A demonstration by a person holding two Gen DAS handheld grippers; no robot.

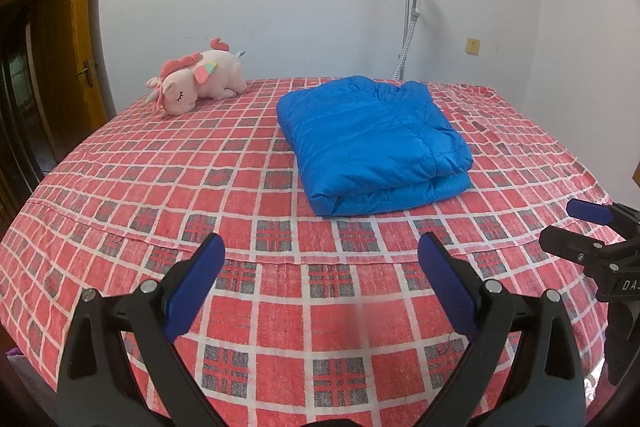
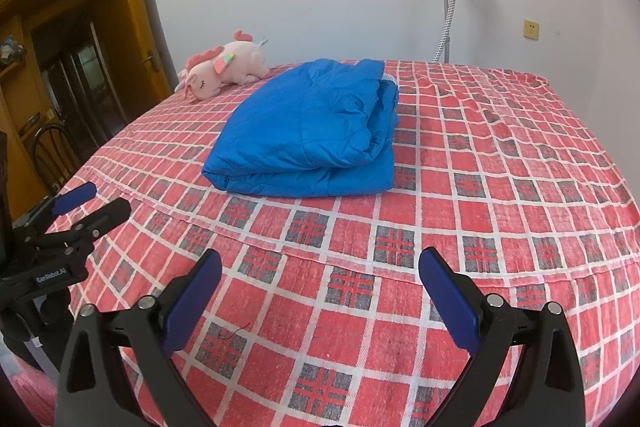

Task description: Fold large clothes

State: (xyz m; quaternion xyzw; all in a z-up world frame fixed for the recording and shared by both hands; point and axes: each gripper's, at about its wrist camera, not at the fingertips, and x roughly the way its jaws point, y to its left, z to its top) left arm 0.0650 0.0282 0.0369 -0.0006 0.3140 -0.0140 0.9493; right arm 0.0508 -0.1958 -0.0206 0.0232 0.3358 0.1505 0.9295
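Puffy bright-blue quilted jacket [image 1: 372, 143], folded into thick rectangle, laid on red plaid bedsheet [image 1: 240, 307] ahead of both finger pairs, well apart, untouched. Left gripper [image 1: 320, 283] spread wide, empty. Right gripper [image 2: 320, 291] likewise released. Neither judged clearly nearer. Long axis cannot be told.

A folded blue puffer jacket [image 2: 308, 135] lies on a red plaid bedspread [image 2: 500, 187], a pink plush unicorn [image 2: 224, 67] at the far left; the right gripper [image 2: 320, 279] hangs spread and empty, near.
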